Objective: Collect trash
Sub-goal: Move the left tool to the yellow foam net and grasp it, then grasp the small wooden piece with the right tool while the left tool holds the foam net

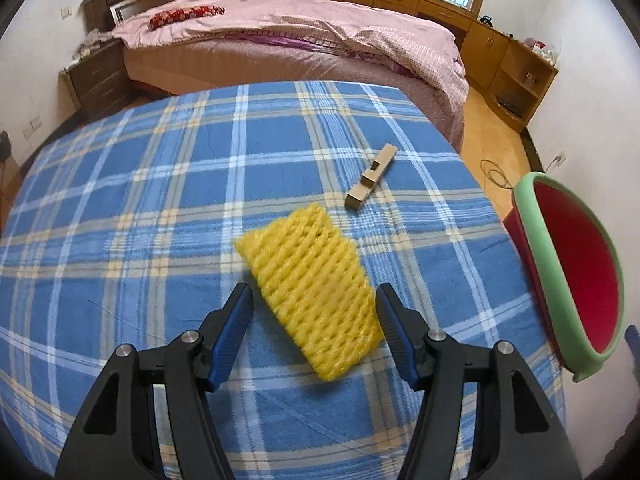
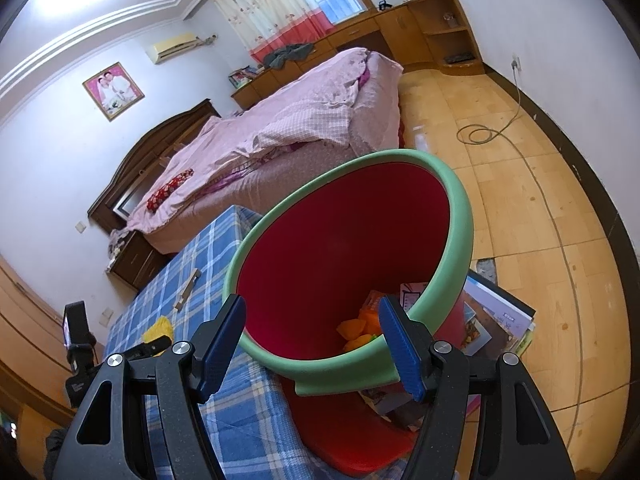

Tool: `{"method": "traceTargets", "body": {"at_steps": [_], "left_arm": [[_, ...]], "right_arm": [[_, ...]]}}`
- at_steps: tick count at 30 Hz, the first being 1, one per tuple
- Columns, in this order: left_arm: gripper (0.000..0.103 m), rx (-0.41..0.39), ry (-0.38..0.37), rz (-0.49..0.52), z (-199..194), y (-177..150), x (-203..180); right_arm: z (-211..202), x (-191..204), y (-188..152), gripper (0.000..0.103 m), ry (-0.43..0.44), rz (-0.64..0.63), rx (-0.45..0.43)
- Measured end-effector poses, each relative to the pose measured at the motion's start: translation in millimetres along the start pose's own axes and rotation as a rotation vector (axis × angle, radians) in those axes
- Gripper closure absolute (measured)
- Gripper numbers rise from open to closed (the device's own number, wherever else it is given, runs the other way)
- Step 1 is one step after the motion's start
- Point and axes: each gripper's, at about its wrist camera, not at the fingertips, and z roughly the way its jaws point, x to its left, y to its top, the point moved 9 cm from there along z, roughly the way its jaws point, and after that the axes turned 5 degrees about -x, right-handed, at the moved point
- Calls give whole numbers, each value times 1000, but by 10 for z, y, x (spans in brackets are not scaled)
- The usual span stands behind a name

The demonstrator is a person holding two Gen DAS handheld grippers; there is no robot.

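A yellow foam net sleeve (image 1: 314, 290) lies on the blue plaid tablecloth (image 1: 140, 208). My left gripper (image 1: 312, 308) is open, its fingers on either side of the sleeve's near half, not closed on it. A small wooden piece (image 1: 370, 180) lies further back on the cloth. A red trash bin with a green rim (image 1: 576, 276) stands at the table's right edge. In the right wrist view my right gripper (image 2: 312, 328) is open and hovers over the bin's rim (image 2: 460, 216). Orange trash (image 2: 356, 330) lies inside the bin. The sleeve (image 2: 158, 330) and wooden piece (image 2: 188, 286) show at the left.
A bed with pink covers (image 1: 300, 32) stands behind the table. Wooden cabinets (image 1: 500, 52) line the far wall. Books and magazines (image 2: 492, 320) lie on the wooden floor beside the bin. A cable (image 2: 516, 120) runs along the floor. The left gripper's handle (image 2: 80, 344) shows at lower left.
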Motion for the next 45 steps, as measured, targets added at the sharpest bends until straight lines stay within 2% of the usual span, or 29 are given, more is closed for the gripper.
{"method": "traceTargets", "body": {"at_steps": [4, 6, 8, 9, 11, 13, 20, 29, 40, 43, 45], "left_arm": [[40, 0, -11, 7, -2, -2, -25], [46, -3, -31, 11, -11, -5, -48], [65, -4, -64, 13, -25, -3, -87], [69, 1, -90, 9, -31, -12, -109], [86, 9, -137, 6, -40, -16, -161], [91, 12, -166, 10, -73, -21, -195], [92, -33, -201, 17, -319, 66, -94], [92, -93, -154, -48, -540, 323, 537], [92, -141, -166, -170, -453, 368, 1192], [92, -149, -167, -191, -402, 356, 1274], [92, -158, -169, -200, -387, 345, 1318]], "right_arm": [[-15, 36, -19, 33, 6, -5, 3], [-27, 73, -29, 33, 9, -10, 6], [-46, 123, -41, 33, 10, -17, 9], [-51, 151, -48, 33, 11, -20, 10], [-65, 208, -62, 33, 13, -28, 12], [-73, 270, -78, 33, 13, -36, 16], [-71, 532, -139, 33, 24, -82, 39], [71, 1117, -221, 33, 47, -167, 57], [692, 1812, -472, 33, 63, -234, 136], [880, 1947, -517, 42, 60, -256, 155], [1034, 2026, -548, 43, 58, -267, 172]]}}
